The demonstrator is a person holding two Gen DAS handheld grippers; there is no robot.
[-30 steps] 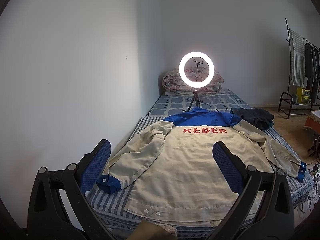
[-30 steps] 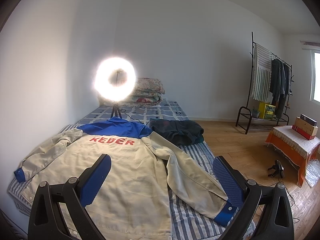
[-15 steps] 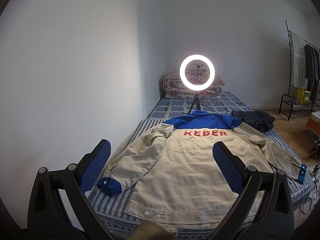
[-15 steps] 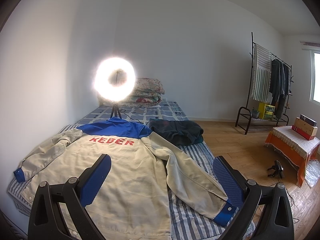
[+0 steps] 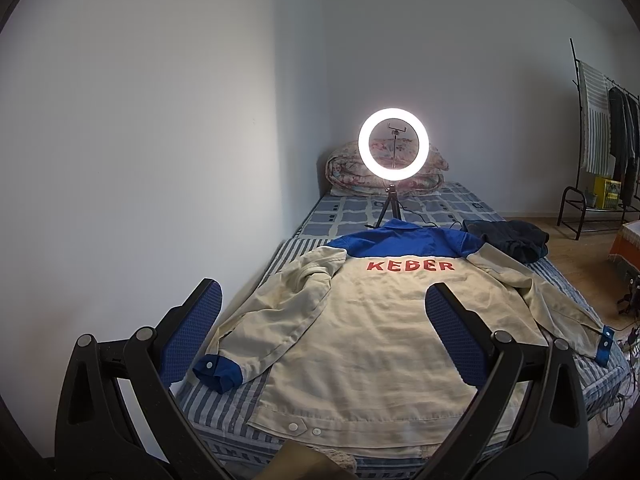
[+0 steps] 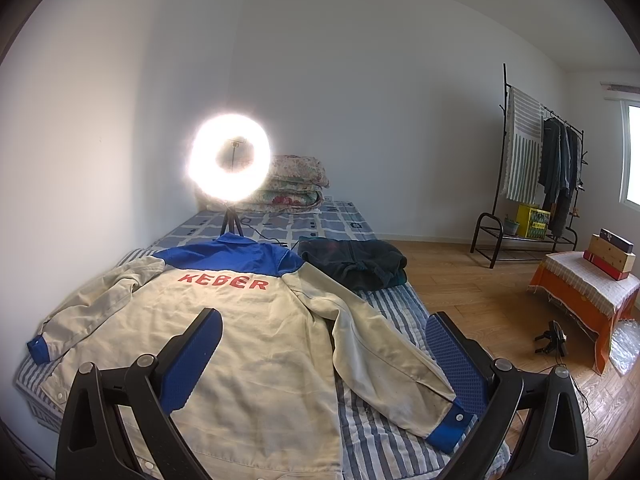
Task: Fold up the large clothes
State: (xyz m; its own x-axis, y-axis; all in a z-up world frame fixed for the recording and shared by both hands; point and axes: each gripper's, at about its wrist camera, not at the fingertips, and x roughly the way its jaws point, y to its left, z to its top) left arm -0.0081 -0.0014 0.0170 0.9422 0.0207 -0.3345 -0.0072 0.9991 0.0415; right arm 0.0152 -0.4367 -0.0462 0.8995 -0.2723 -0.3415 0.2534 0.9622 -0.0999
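Ring light (image 6: 229,159) centre glare-washed

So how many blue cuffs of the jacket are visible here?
2: the left cuff lies on the striped mattress near the wall; the right cuff lies near the mattress's floor-side edge.

L gripper (image 5: 322,320) tipped down a bit, eased fwd: jacket (image 5: 380,340) and ring light (image 5: 393,144) sit lower in its view, left cuff (image 5: 218,372) shows fuller. R gripper (image 6: 322,354) barely drifted; right cuff (image 6: 450,428) slightly closer to its finger.
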